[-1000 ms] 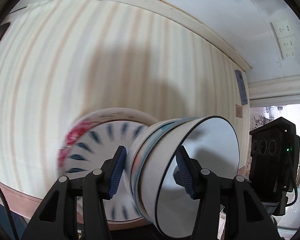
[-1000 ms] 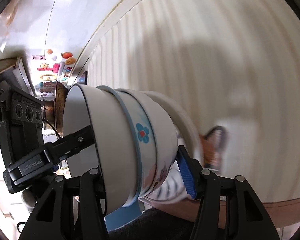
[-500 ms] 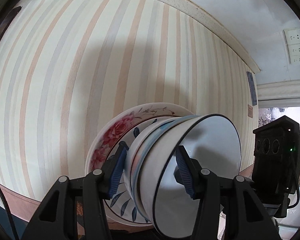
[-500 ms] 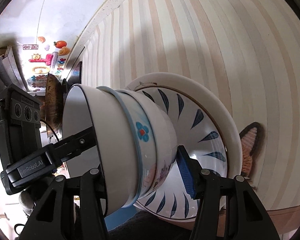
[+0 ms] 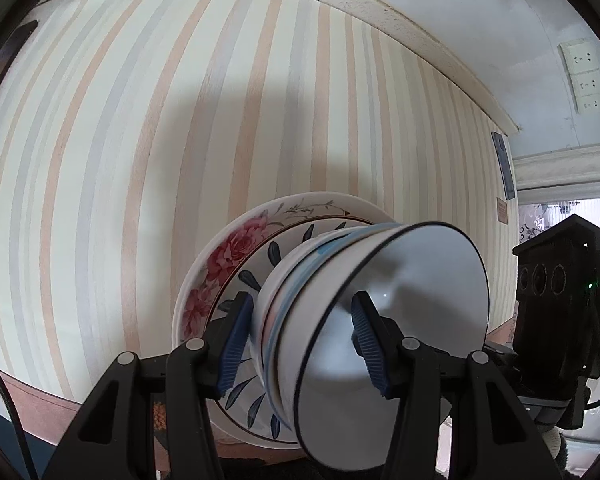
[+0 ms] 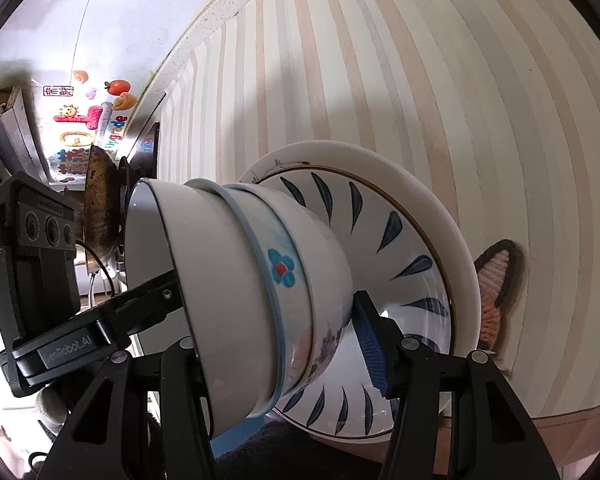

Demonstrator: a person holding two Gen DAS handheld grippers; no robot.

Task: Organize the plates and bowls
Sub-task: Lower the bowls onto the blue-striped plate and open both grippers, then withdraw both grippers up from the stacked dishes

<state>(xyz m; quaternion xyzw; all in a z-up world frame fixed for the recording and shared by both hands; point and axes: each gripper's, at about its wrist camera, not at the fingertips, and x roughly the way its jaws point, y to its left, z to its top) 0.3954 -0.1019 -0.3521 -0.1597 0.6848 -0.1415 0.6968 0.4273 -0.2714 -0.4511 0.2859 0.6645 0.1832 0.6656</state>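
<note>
Over the striped table (image 5: pixel 260 120), both claws (image 5: pixel 300 344) (image 6: pixel 276 344) pinch opposite rims of nested bowls (image 6: pixel 252 280) resting on plates (image 6: pixel 400 240).

two fisheye cameras, one on each handheld tool, look forward along their own tongs at a striped surface (image 5: pixel 180 160) that fills most of both views. the left wrist camera sits very near a nested stack of bowls (image 5: pixel 364 320), seeing it from the open-mouth side, with the other tool's camera housing (image 5: pixel 560 320) at far right. the right wrist camera faces the same stack of bowls (image 6: pixel 260 292) from the opposite side, equally near, with the left tool's housing (image 6: pixel 40 264) at far left. both views share the stack, the plates (image 6: pixel 420 240) beneath it and the striped surface.
</note>
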